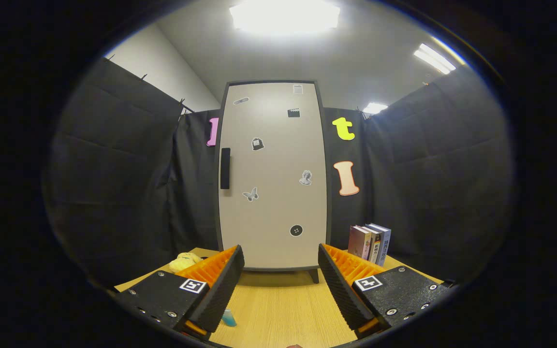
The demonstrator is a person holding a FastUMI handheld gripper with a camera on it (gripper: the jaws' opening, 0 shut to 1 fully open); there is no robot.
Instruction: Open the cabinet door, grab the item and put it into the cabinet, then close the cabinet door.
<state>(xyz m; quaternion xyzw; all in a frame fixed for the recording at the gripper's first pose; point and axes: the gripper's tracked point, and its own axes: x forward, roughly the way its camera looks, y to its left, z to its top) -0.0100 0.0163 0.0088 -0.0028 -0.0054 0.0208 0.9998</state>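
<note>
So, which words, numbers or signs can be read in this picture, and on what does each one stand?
None can be read.
On the books, the spines carry print, too small to read.
On the cabinet door, the stickers are small pictures with no legible words.
On the gripper, the square markers are patterns, not text; its fingers stand open, nothing between them, facing the closed door.

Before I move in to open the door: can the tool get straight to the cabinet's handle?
Probably yes. The tool is open with nothing between its fingers, and only bare table lies ahead of the shut cabinet. The handle sits on the door's left edge, unobstructed, up and left of where the tool points.
</note>
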